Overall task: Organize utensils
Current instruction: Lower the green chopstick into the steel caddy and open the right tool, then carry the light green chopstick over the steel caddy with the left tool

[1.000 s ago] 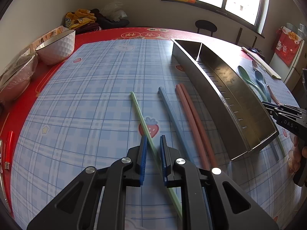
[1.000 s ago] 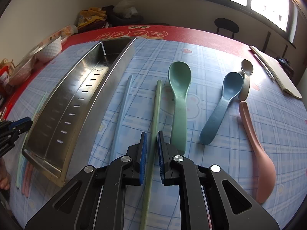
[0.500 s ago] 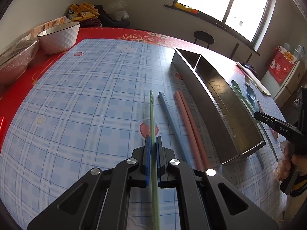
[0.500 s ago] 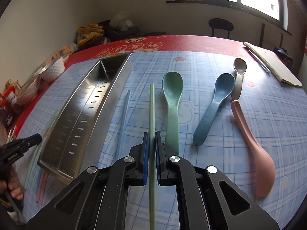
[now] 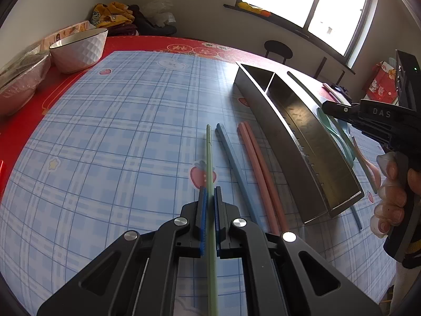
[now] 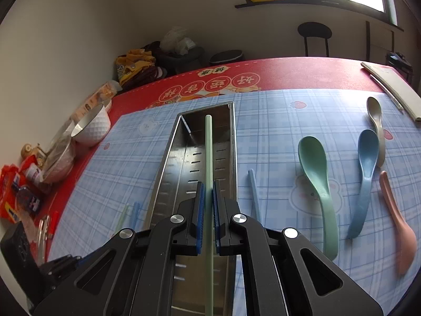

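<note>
Right wrist view gives you the relation that matters: your right hand-held gripper is clenched on a pale green chopstick, and the long stainless steel utensil tray lies directly beneath it, running toward 12 o'clock. The stick's long axis points at 12 as well, so it is already parallel with the tray's slotted long compartment, its far tip reaching over the divider near the far end. I judge a straight lowering would seat it lengthwise; any roll could catch a side wall. In the left wrist view your left hand-held gripper is likewise clamped on a second pale green chopstick, also aimed at 12, but there the tray sits off at about 2 o'clock on the blue checked worktop, its axis slanting away. Between them lie a blue chopstick and a pair of pink chopsticks. Your right hand is the nearer to the tray, so it probably ought to go first.
</note>
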